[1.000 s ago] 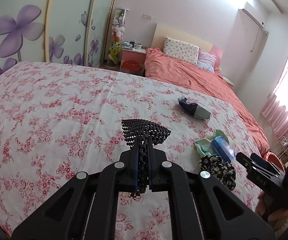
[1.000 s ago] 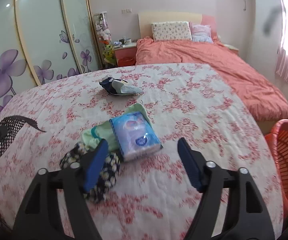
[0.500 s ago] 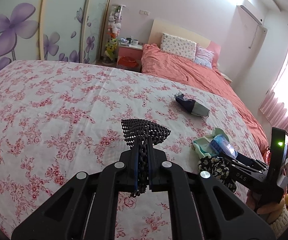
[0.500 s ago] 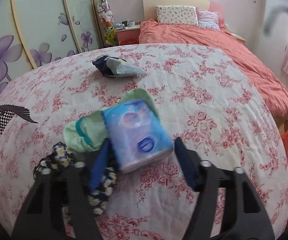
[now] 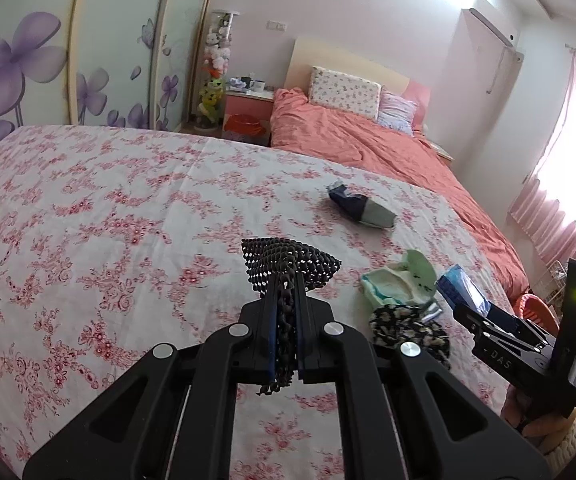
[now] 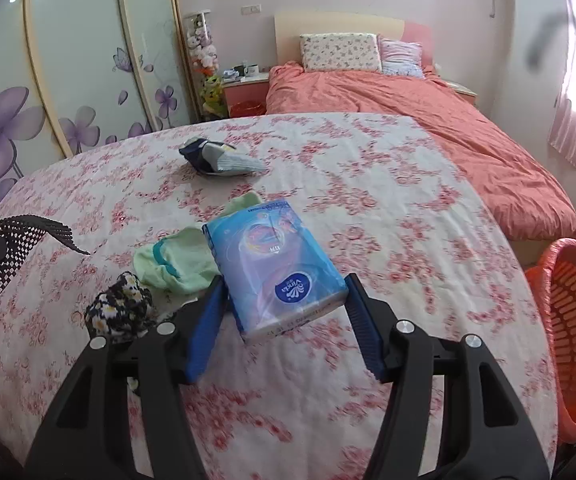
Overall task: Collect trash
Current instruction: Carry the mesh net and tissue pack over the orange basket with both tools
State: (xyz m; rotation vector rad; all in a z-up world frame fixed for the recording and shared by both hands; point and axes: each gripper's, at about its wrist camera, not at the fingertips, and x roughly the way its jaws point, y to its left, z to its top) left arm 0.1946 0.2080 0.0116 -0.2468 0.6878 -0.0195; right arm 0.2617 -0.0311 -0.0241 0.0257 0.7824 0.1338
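The right hand-held gripper (image 6: 284,320) now has the blue tissue pack (image 6: 274,264) between its blue pads, one pad against each long side of the pack. A second ago the same jaws stood wide and short of the pack, with bare bedspread showing between them; half a second ago they had already come around it. The pack's near end now looks raised off the floral bedspread (image 6: 387,208), and its far end overlaps the pale green cloth (image 6: 176,260). It sits toward the near right part of the bed, with the orange basket (image 6: 571,344) off the bed's right edge.

The left hand-held gripper (image 5: 286,316) is clenched on a black mesh piece (image 5: 291,264), which fans out beyond the fingertips and hangs in a strand below them, much as it did a second ago. It hovers over the middle of the near bedspread.

In the left wrist view the right hand-held gripper (image 5: 463,312) has come further in from the right edge than before and reaches the tissue pack (image 5: 461,288), beside the green cloth (image 5: 395,284) and the black flowered cloth (image 5: 407,326).

The dark blue and grey bundle (image 6: 220,158) lies alone further up the bedspread, unmoved.
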